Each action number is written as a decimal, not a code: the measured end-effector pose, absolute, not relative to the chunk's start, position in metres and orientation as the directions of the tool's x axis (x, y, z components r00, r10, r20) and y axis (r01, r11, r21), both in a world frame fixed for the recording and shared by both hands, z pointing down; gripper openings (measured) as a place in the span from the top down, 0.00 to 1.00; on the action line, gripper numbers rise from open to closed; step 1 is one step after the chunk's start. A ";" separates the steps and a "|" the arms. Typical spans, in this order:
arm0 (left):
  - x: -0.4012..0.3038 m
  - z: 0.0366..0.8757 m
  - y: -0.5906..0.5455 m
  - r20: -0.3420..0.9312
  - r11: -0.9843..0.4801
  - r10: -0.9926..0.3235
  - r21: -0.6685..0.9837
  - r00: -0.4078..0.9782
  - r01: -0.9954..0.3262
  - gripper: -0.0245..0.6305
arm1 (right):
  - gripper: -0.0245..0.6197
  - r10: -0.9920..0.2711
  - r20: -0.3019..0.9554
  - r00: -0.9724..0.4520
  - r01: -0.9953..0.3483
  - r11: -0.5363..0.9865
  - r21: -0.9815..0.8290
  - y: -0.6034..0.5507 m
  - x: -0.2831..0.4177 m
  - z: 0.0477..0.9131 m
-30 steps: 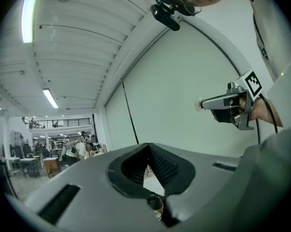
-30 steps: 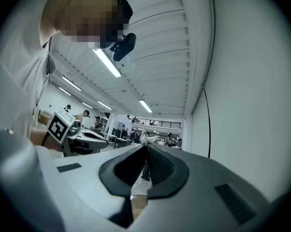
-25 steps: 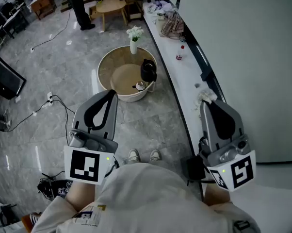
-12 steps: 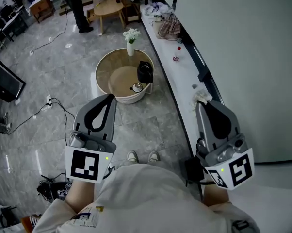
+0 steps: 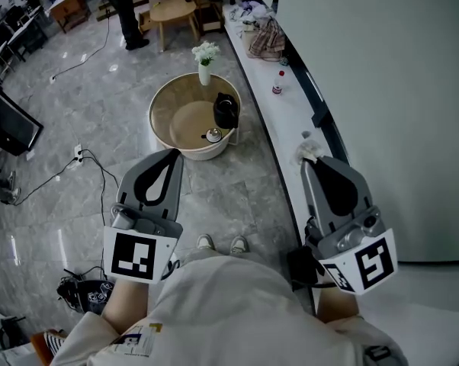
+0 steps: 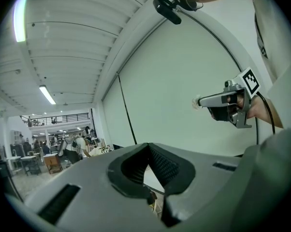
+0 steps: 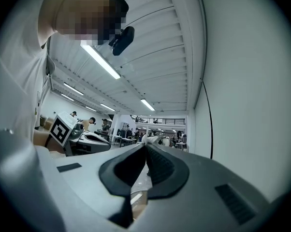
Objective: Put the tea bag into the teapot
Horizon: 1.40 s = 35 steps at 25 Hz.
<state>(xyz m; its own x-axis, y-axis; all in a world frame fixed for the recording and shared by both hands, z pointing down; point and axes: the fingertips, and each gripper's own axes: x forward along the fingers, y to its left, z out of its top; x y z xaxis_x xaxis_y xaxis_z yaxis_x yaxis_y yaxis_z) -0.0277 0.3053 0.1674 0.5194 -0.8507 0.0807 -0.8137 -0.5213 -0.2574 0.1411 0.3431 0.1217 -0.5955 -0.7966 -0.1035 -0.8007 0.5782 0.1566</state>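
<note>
Tea bag is showing as a small white wad at the tip of the right hand-held gripper, whose jaws I am seeing clamped together on it. My left hand-held gripper is hanging level beside it, jaws together on nothing. Well ahead, the black teapot is standing on the round low surface, near a vase of white flowers.

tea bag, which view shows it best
Head view: the tea bag shows whole, pinched at the tip of the right gripper. The left gripper view shows it small and far; the right gripper view only a white sliver past its shut jaws.
</note>
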 end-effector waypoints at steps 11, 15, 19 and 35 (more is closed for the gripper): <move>0.016 0.167 0.306 0.088 -0.509 -0.857 -0.297 0.508 -0.808 0.95 | 0.94 -0.773 -0.119 -0.623 -0.782 0.615 0.100 0.338 0.177 0.140; 0.026 0.168 0.303 0.079 -0.503 -0.859 -0.306 0.505 -0.808 0.95 | 0.94 -0.764 -0.118 -0.634 -0.773 0.627 0.091 0.332 0.183 0.147; 0.029 0.172 0.293 0.077 -0.504 -0.858 -0.316 0.508 -0.804 0.95 | 0.94 -0.760 -0.116 -0.640 -0.769 0.633 0.092 0.321 0.182 0.153; 0.013 0.202 0.202 0.089 -0.515 -0.854 -0.294 0.513 -0.805 0.95 | 0.94 -0.733 -0.046 -0.679 -0.731 0.669 0.131 0.228 0.152 0.183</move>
